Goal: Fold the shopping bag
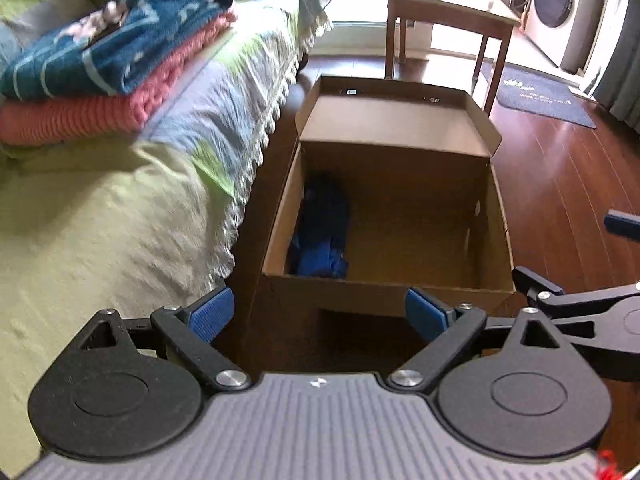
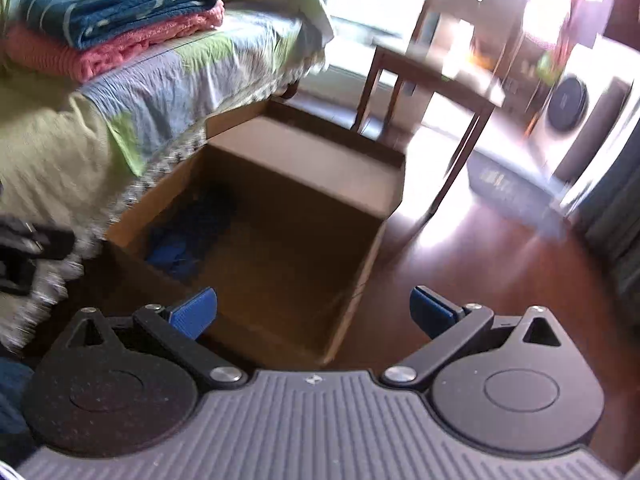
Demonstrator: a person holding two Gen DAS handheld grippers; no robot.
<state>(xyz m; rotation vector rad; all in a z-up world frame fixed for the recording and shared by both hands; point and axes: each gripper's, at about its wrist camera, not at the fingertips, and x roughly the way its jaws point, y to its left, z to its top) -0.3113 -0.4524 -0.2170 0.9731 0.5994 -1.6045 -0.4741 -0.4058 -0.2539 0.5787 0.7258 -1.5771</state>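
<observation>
A blue shopping bag point(image 1: 320, 236) lies bunched at the left side inside an open cardboard box point(image 1: 496, 216) on the floor. The right wrist view shows the same bag point(image 2: 176, 254) in the box point(image 2: 304, 152), blurred. My left gripper point(image 1: 319, 314) is open above the box's near wall, with nothing between its blue pads. My right gripper point(image 2: 314, 312) is open too, over the box's near right corner, and holds nothing. Part of the right gripper point(image 1: 580, 304) shows at the right edge of the left wrist view.
A bed point(image 1: 100, 208) with a green and blue cover stands left of the box, carrying folded blue and pink blankets point(image 1: 108, 60). A wooden side table point(image 1: 448, 12) stands behind the box. A dark mat point(image 1: 544, 96) and a washing machine point(image 1: 560, 4) are at the far right on the wooden floor.
</observation>
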